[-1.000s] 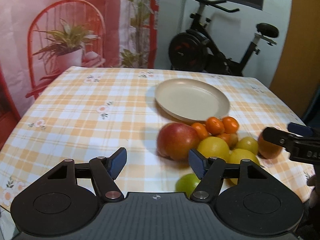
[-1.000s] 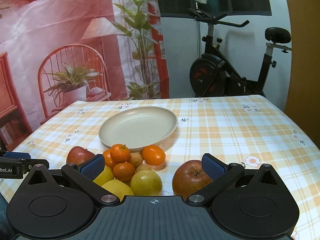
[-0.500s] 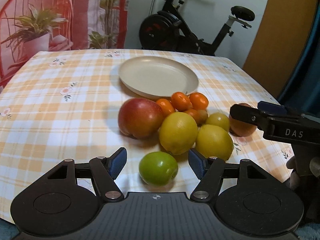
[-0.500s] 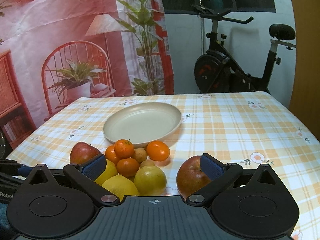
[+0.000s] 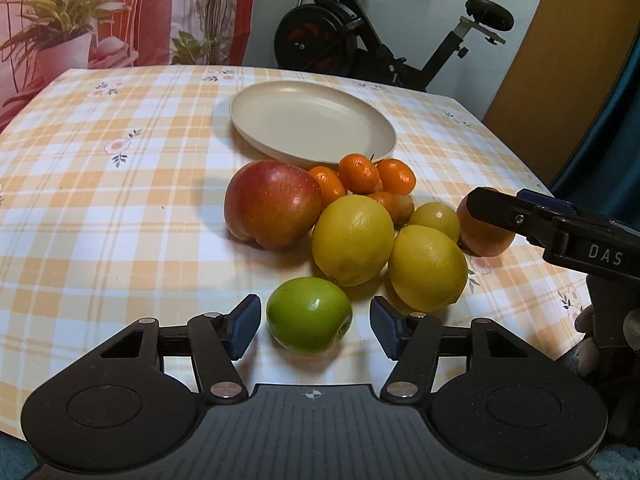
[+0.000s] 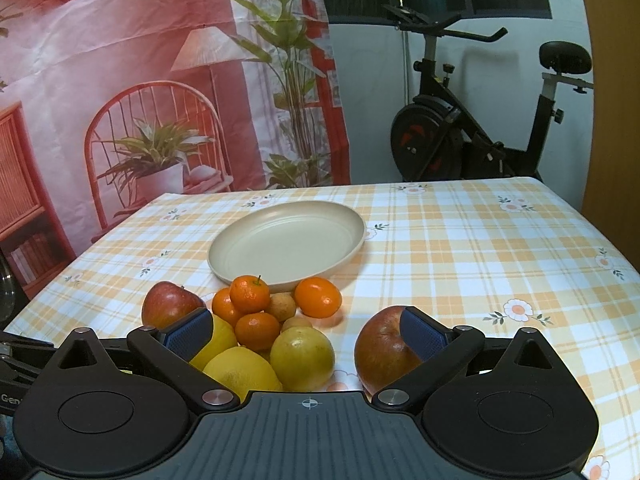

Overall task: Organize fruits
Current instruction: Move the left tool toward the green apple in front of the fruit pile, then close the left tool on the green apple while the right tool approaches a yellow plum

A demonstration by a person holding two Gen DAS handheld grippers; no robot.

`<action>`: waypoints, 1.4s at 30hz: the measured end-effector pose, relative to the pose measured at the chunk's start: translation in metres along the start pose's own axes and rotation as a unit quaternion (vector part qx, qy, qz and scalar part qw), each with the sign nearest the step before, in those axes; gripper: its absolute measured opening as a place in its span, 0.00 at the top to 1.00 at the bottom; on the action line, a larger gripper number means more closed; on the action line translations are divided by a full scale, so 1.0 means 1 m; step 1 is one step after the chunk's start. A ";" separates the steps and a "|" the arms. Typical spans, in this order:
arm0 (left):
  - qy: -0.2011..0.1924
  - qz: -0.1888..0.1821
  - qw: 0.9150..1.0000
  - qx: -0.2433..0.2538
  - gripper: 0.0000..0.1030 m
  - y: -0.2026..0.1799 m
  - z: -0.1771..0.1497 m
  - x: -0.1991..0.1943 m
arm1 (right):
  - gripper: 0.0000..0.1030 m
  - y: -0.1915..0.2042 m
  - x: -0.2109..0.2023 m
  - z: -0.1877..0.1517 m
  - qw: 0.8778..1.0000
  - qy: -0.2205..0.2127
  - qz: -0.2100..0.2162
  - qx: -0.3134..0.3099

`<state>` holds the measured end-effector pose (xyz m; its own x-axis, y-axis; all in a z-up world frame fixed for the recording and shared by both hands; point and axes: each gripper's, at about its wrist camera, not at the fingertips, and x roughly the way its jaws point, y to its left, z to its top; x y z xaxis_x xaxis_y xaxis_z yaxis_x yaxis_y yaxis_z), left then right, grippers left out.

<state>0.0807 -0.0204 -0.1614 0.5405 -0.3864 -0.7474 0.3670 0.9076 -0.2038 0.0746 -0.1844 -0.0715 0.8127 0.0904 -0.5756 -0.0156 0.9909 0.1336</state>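
While the beige plate (image 5: 312, 120) sits bare on the checked tablecloth (image 5: 120, 208), I count nothing as sorted yet; every fruit lies on the cloth on the near side of it, so the whole job is ahead of me.

My left gripper (image 5: 310, 320) has the green apple (image 5: 309, 314) between its blue pads and the jaws are closing — a gap shows on each side, so I do not hold it yet; this looks to be the first pick.

Just beyond it lie two lemons (image 5: 427, 267) touching each other; a big red apple (image 5: 273, 203) leans on the left one; the mandarins (image 5: 359, 173) are bunched close to the plate's near rim, with a small yellow-green fruit (image 5: 436, 220) and a small brownish one I cannot name.

My right gripper (image 6: 308, 330) hangs wide and empty over the heap; a second red apple (image 6: 382, 350) stands apart on the right, partly behind one pad, not gripped.

Left to do, as I judge it: close on the green apple, carry it off, then the others — whether all go on the plate I cannot tell.
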 end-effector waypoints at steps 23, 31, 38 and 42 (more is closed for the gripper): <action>0.000 0.006 1.000 -0.016 0.49 0.008 -0.001 0.007 | 0.06 -0.001 0.001 -0.004 1.000 0.003 0.001 -0.001; -0.023 0.015 1.000 -0.011 0.49 0.007 0.001 -0.001 | 0.09 -0.002 0.004 -0.006 1.000 0.019 0.004 0.003; -0.037 0.019 0.999 -0.012 0.49 0.008 0.001 -0.005 | 0.28 -0.002 0.003 -0.005 1.000 0.018 0.002 0.001; -0.041 0.019 0.999 -0.010 0.49 0.008 0.001 -0.005 | 0.32 -0.002 0.003 -0.005 1.000 0.019 0.006 0.000</action>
<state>0.0814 -0.0110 -0.1584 0.6148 -0.3623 -0.7006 0.3292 0.9251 -0.1894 0.0742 -0.1860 -0.0774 0.7896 0.1062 -0.6044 -0.0250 0.9897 0.1413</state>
